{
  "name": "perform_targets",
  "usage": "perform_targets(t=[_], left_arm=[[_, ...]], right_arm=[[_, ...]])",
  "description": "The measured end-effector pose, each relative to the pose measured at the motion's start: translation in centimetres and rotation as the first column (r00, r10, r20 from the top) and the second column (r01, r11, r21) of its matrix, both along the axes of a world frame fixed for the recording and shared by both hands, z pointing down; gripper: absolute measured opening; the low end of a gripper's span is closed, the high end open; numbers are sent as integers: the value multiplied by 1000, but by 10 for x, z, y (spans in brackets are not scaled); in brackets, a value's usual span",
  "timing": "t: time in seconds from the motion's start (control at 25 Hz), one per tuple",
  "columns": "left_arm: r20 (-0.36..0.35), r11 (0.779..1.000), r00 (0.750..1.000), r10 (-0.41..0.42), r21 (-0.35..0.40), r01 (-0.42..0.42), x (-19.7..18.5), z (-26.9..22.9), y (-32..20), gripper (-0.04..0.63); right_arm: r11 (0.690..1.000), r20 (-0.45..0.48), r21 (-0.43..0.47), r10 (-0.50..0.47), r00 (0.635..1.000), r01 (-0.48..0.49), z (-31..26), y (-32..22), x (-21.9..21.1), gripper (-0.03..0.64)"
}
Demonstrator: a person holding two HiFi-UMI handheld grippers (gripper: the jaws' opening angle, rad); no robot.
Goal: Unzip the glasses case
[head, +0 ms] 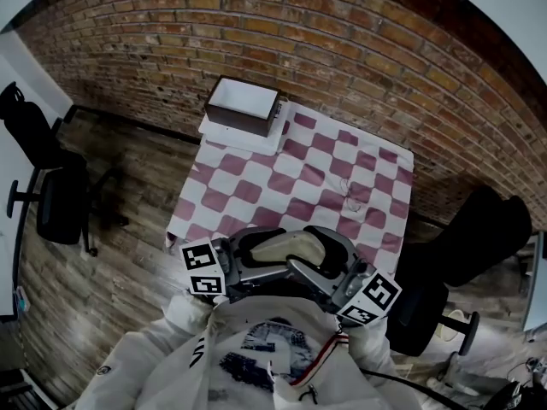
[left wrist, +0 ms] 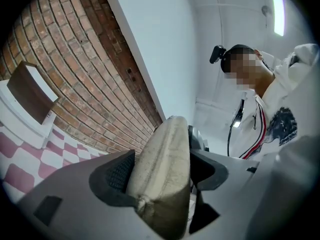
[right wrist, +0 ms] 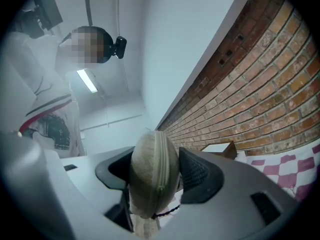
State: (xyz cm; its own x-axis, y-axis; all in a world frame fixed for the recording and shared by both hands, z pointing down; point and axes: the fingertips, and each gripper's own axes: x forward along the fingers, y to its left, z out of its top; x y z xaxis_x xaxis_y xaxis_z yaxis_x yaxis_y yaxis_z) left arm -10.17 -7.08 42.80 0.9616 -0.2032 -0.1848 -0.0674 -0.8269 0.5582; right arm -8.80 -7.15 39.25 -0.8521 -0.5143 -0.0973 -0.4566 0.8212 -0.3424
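Note:
A beige fabric glasses case [head: 286, 248] hangs level in front of the person's chest, above the near edge of the table. My left gripper [head: 245, 259] is shut on its left end; in the left gripper view the case [left wrist: 162, 169] fills the gap between both dark pads. My right gripper [head: 329, 267] is shut on the other end. In the right gripper view the case [right wrist: 150, 171] stands on edge with its zipper [right wrist: 160, 166] running up the middle. A dark braided pull cord [right wrist: 167, 212] hangs at its lower end. The zipper looks closed.
A table with a maroon-and-white checked cloth [head: 291, 173] stands against a brick wall. A brown box with a white inside [head: 244, 105] sits on its far left corner. A small clear item [head: 352, 196] lies right of the middle. Black office chairs stand left [head: 51, 199] and right [head: 466, 250].

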Motion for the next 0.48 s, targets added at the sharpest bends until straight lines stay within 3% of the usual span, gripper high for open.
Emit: perform_targets(t=[0.48], left_arm=[[26,998,997,-67,14,67,60,-16,-1,318]], right_arm=[[999,73,-24,-34,997,36,-13,-4,66,267]])
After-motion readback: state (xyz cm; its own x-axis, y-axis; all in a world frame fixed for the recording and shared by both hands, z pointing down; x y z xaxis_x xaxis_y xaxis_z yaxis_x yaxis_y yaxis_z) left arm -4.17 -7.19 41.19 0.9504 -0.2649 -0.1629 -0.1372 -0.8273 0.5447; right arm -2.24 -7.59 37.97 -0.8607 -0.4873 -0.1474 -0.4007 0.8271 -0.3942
